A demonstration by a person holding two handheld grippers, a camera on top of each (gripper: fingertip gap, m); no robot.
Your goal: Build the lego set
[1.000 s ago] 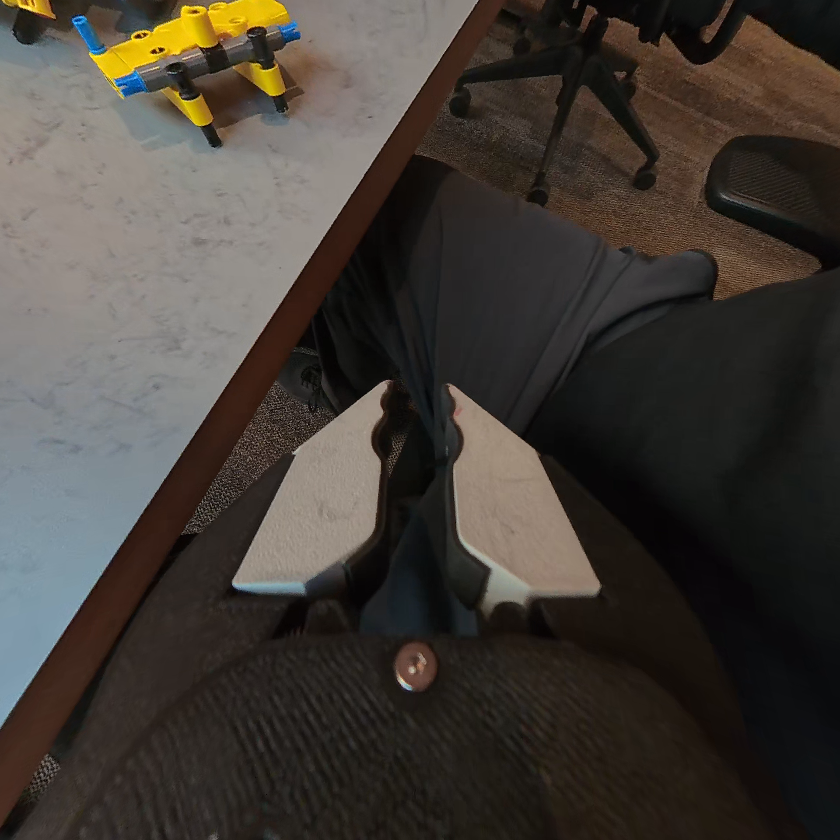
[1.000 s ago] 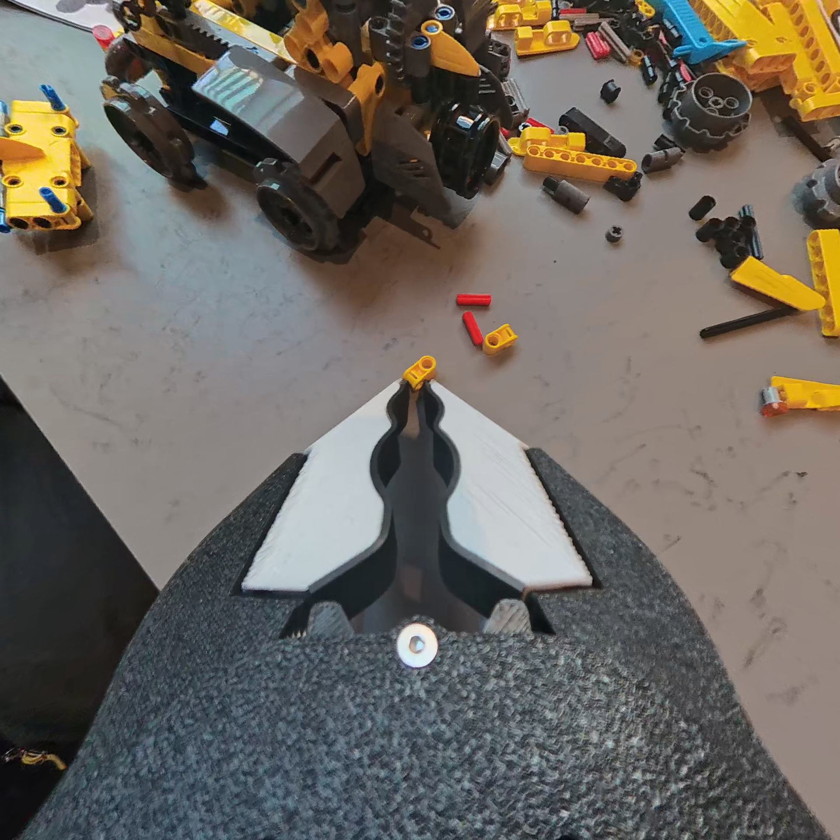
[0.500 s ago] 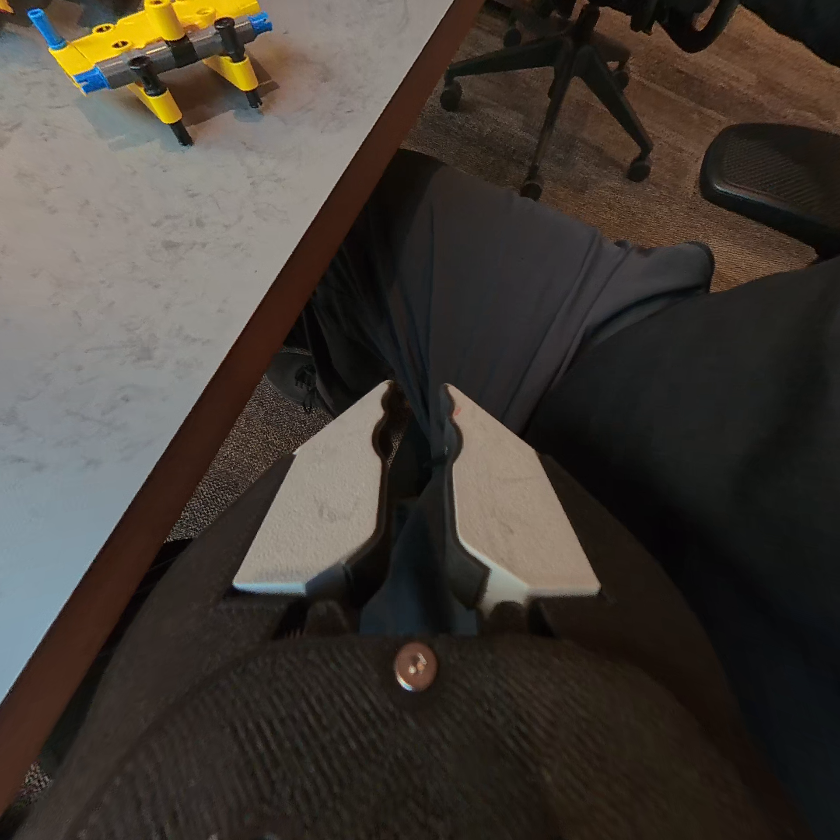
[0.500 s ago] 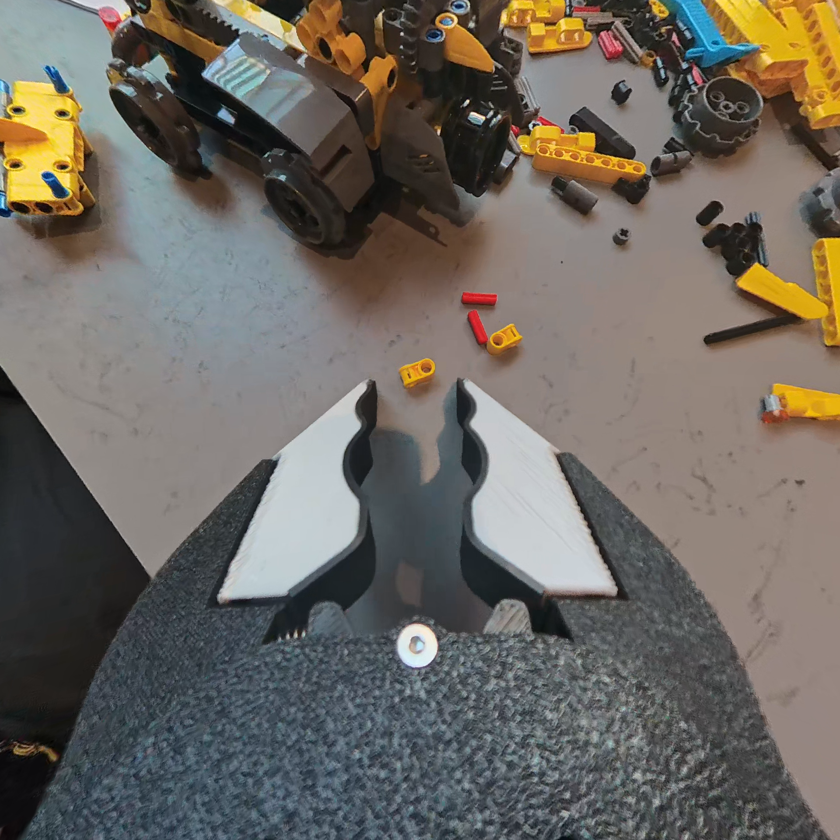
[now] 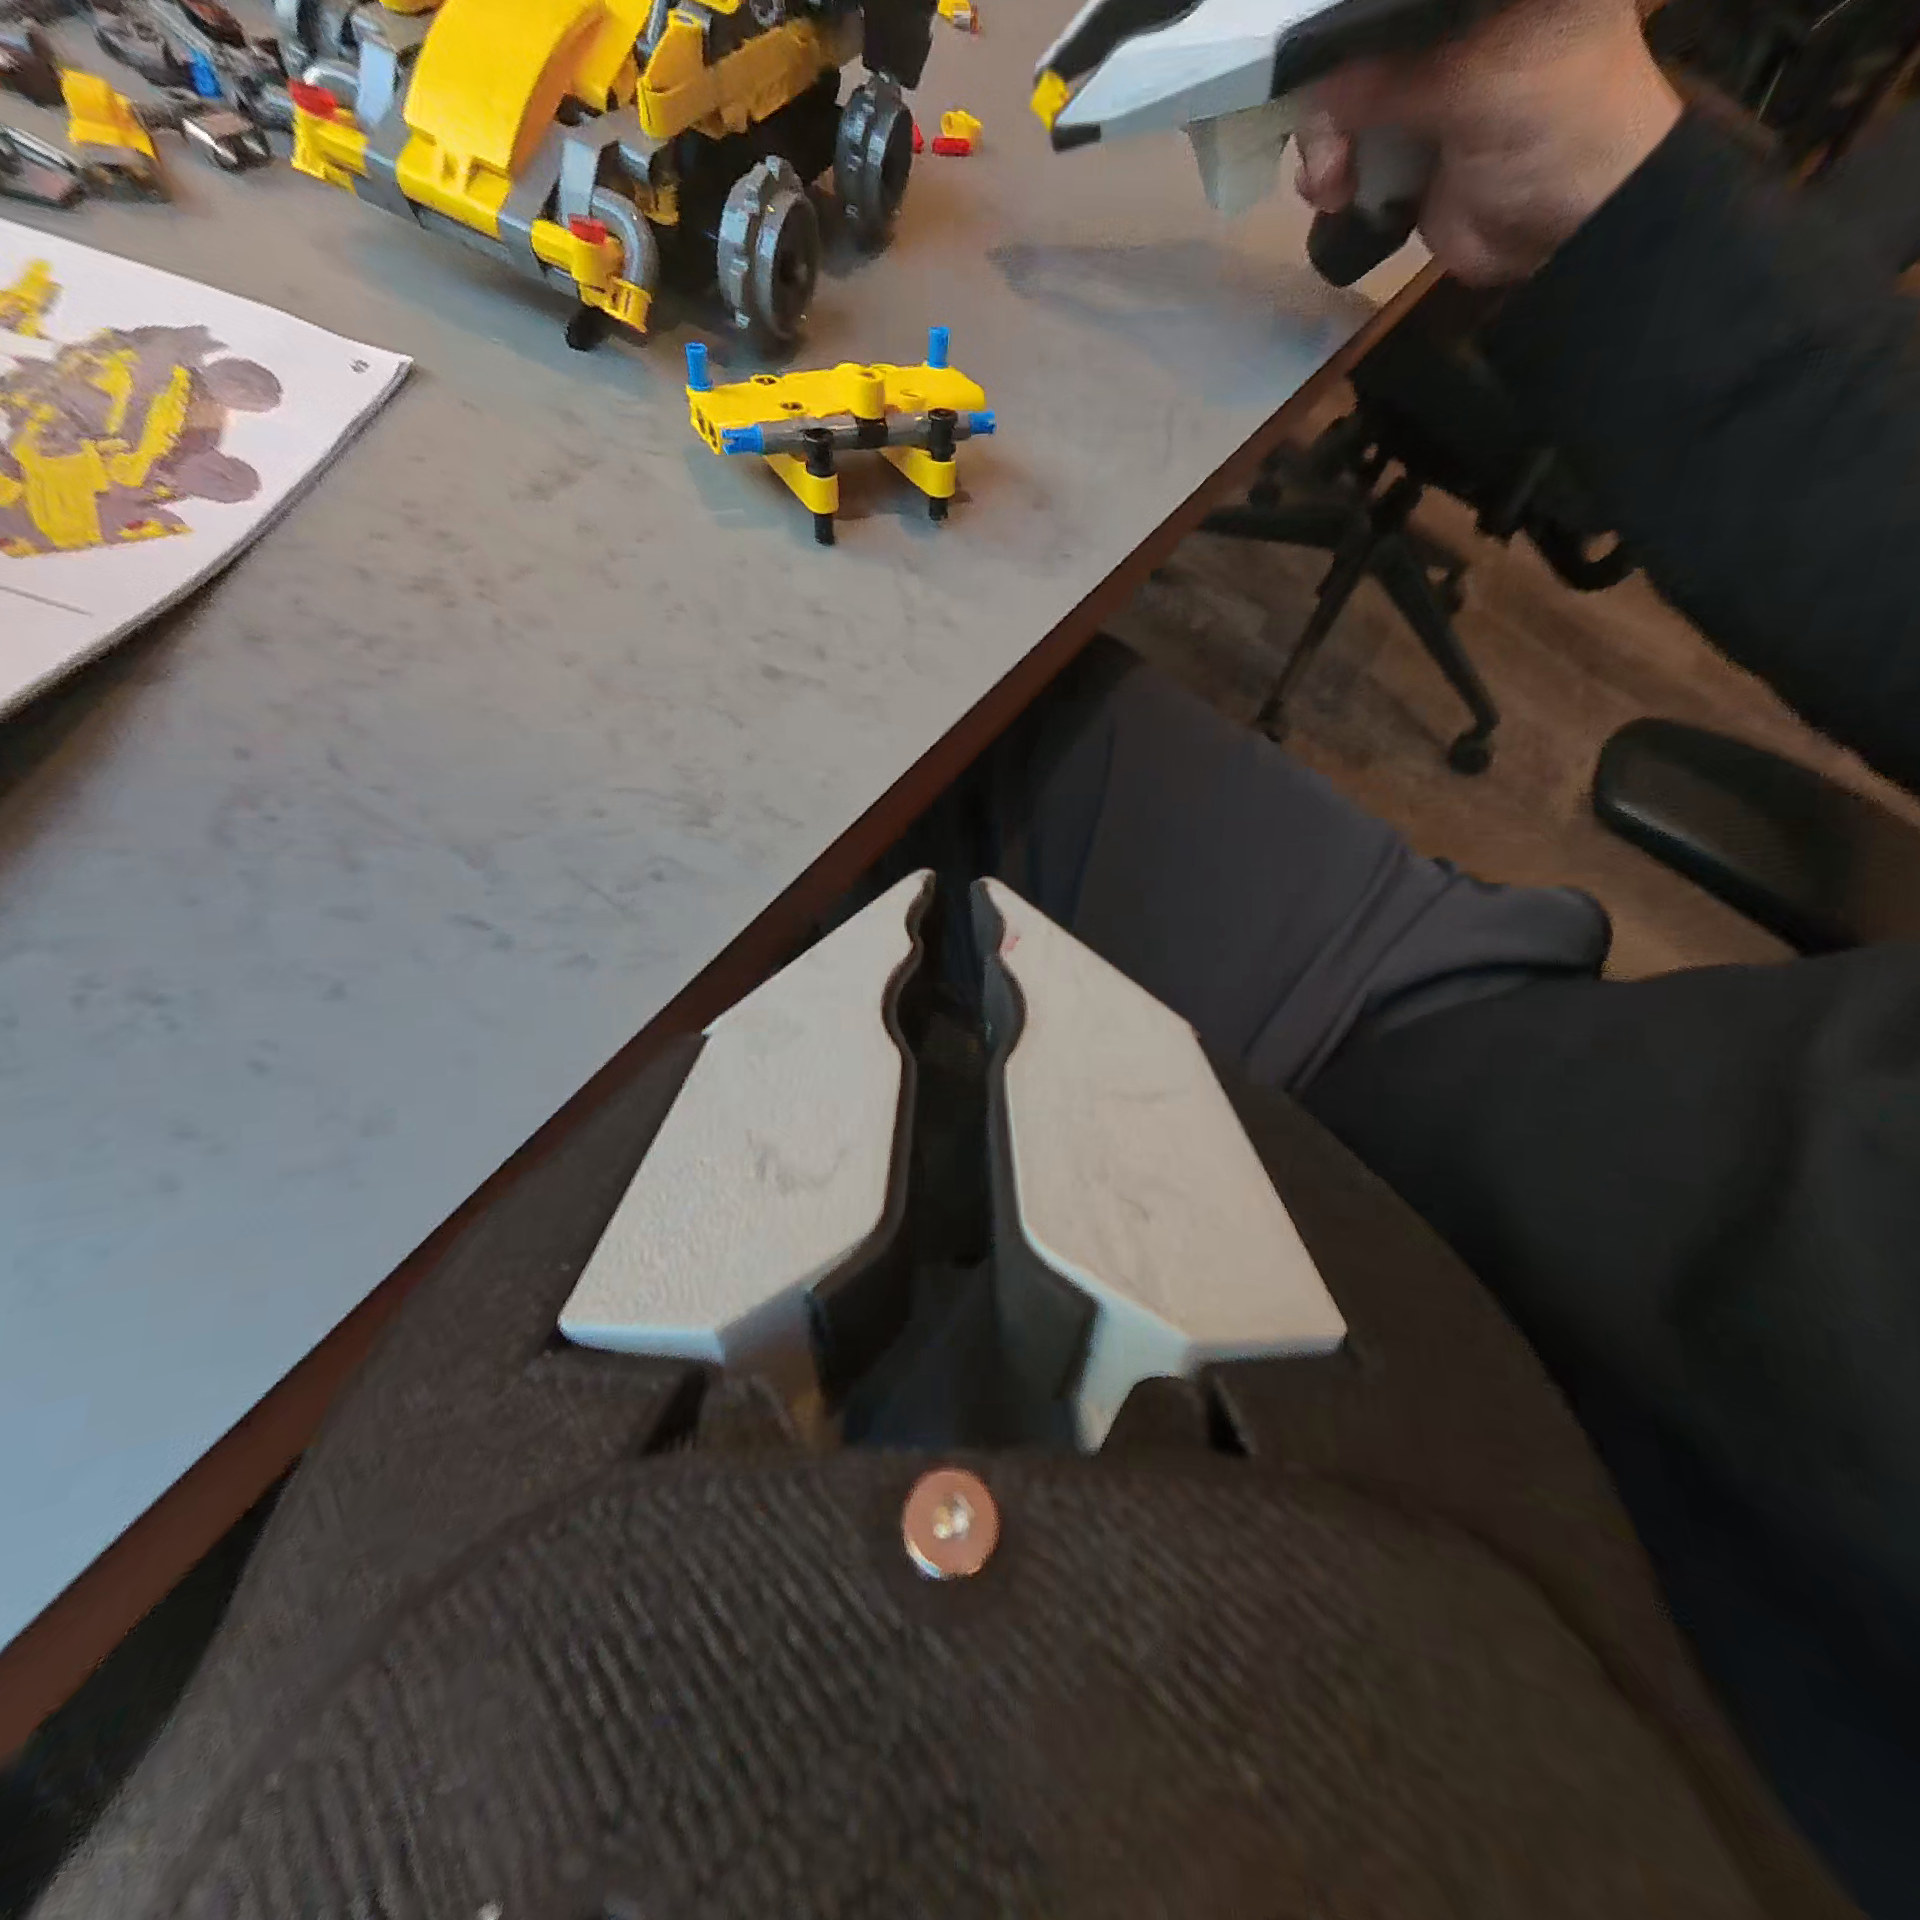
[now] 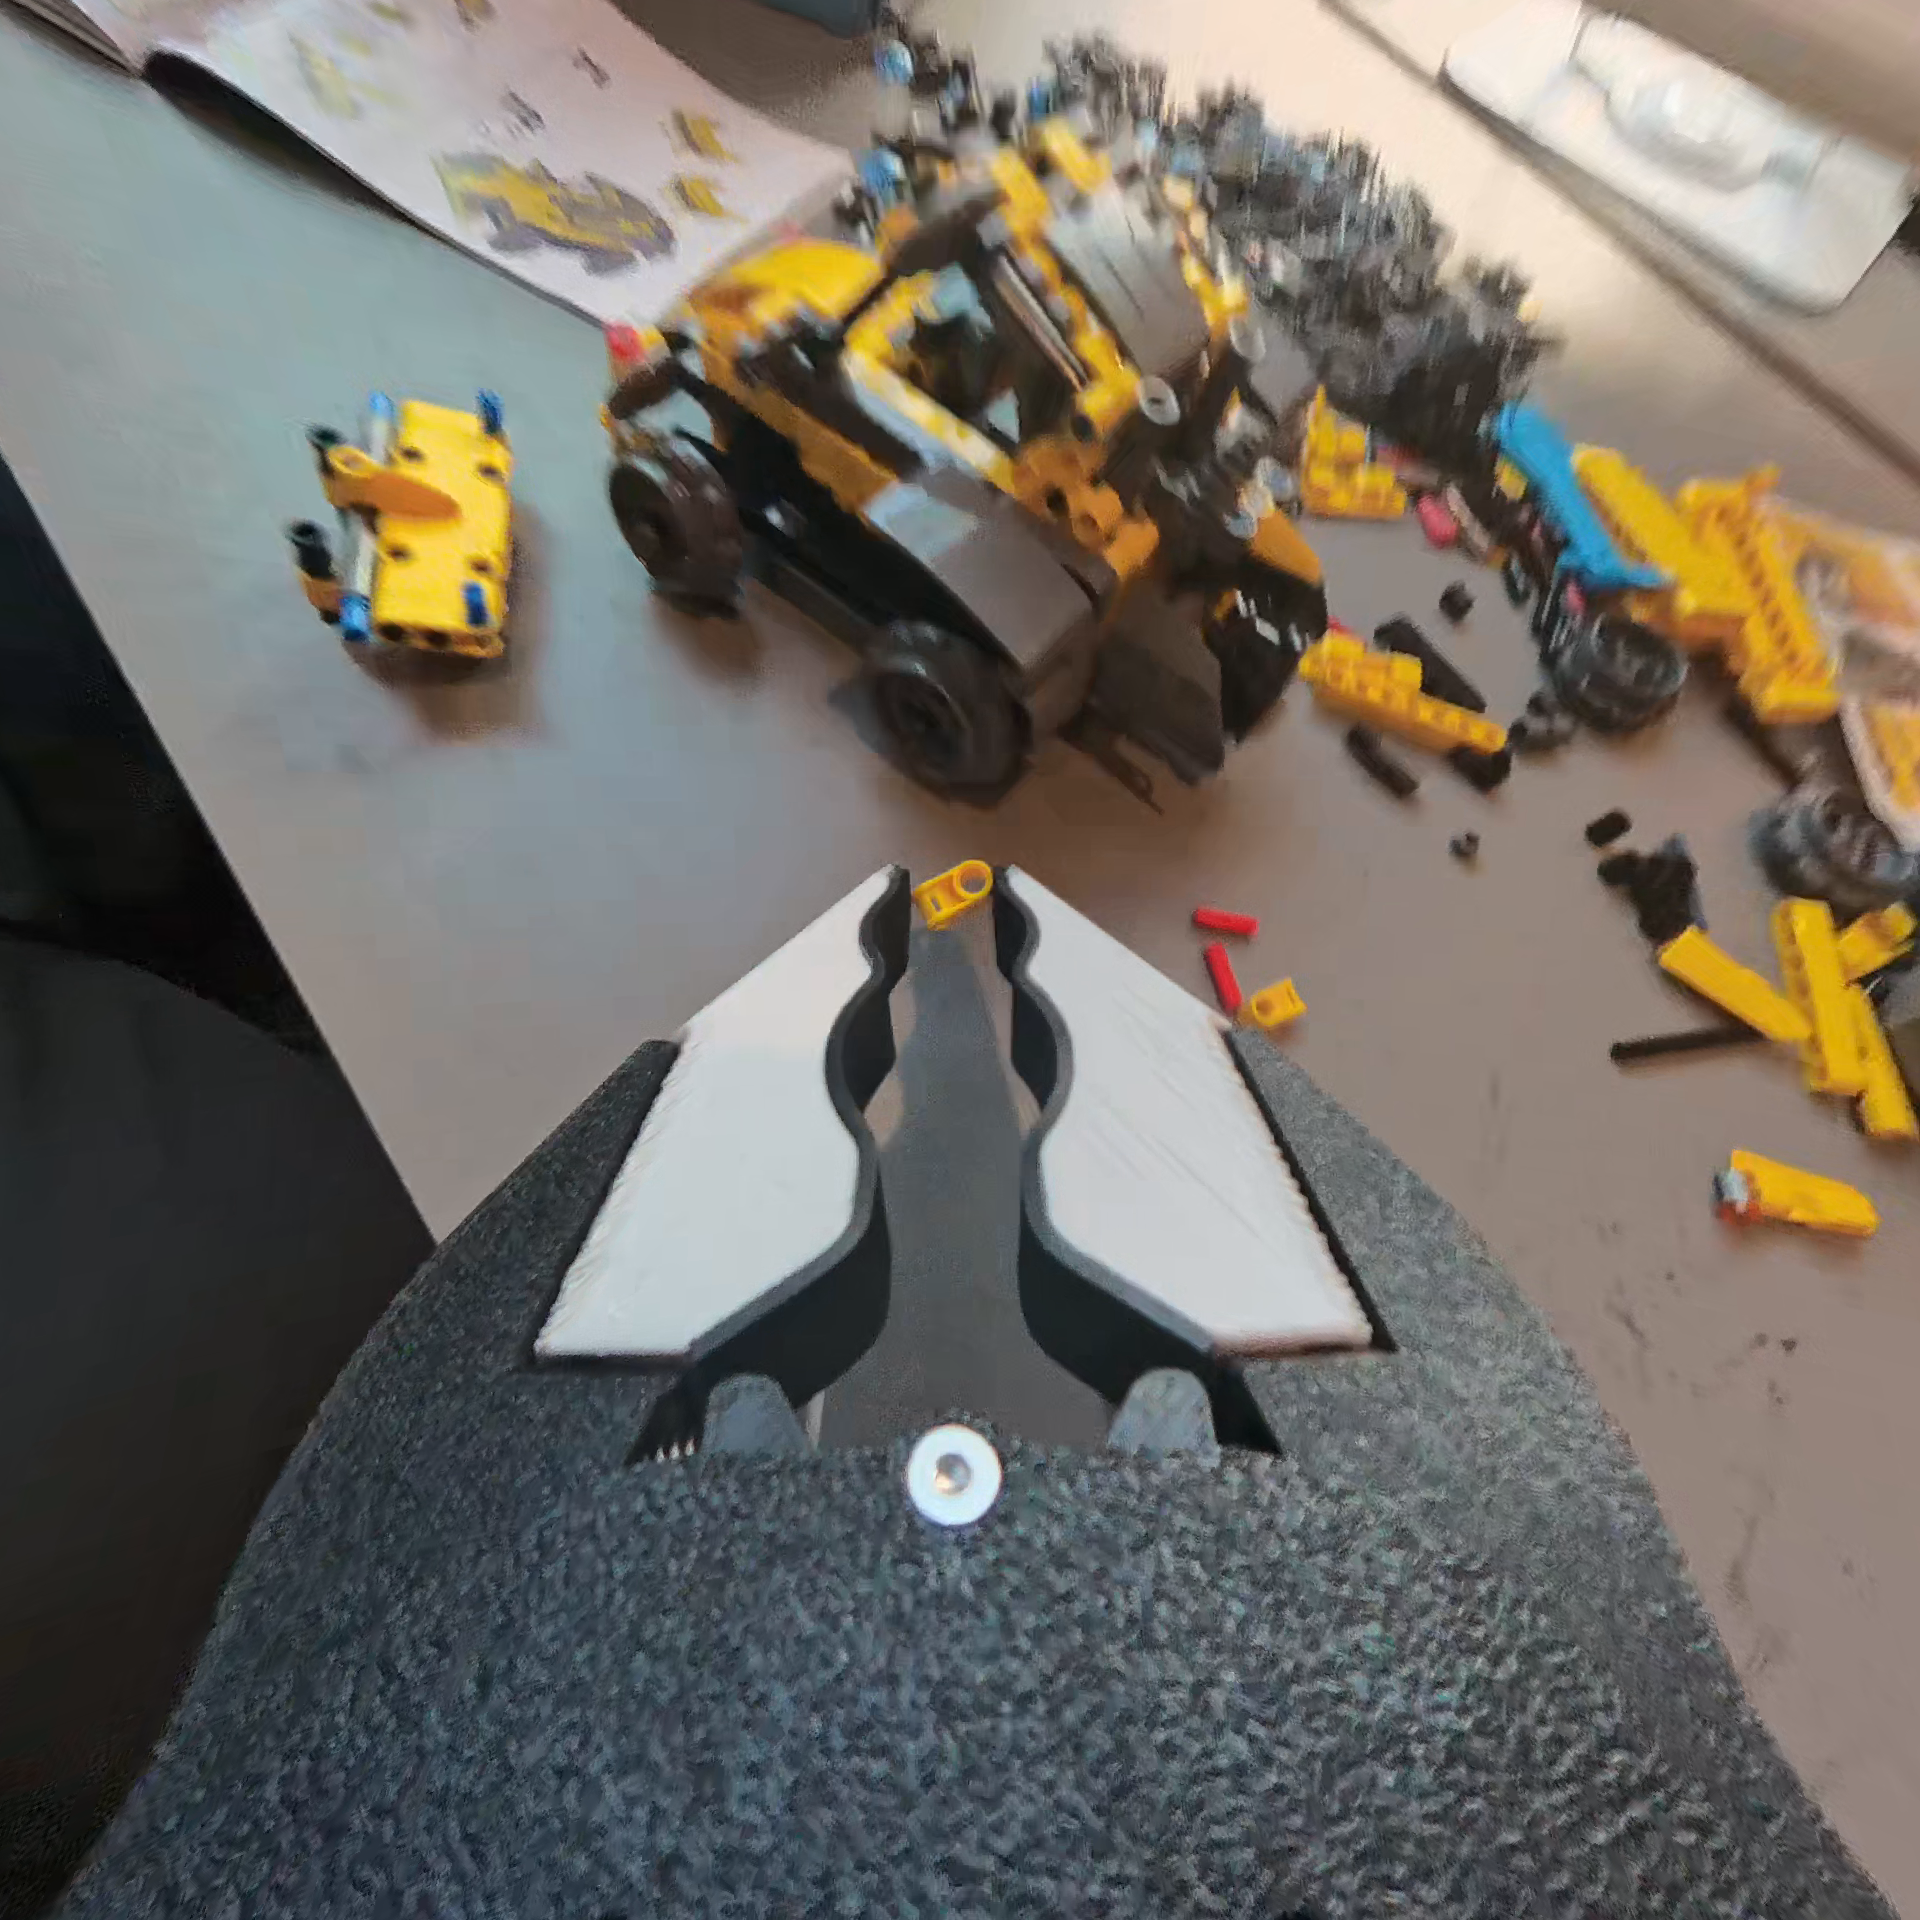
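The right hand-held gripper [image 6: 951, 883] hangs above the grey table [image 6: 623, 831], its two white fingers pinching a small yellow connector piece [image 6: 954, 894] right at their tips; in the left wrist view the same piece shows as a yellow speck [image 5: 1047, 99] at the tip of that gripper, held in a person's hand [image 5: 1455, 177]. Taking the yellow and black toy loader [image 6: 966, 540] as the landmark: the pinched connector is on the near side of the loader, lifted clear of the table; a small yellow sub-assembly with blue pins [image 6: 416, 525] lies well to the loader's left; an open instruction booklet [image 6: 468, 114] lies behind and left of it; a blurred heap of loose yellow, black and blue parts [image 6: 1558, 582] spreads to its right. Two red pins [image 6: 1224, 951] and a second yellow connector [image 6: 1276, 1006] lie in front of the loader, just right of the right gripper's fingers. The left hand-held gripper [image 5: 951, 894] is off the table's near edge, far in front of the loader, over a dark trouser leg [image 5: 1247, 883]. Its fingers are nearly together with only a narrow slit at the tips, and dark material shows in that slit, but I cannot tell whether they grip it.
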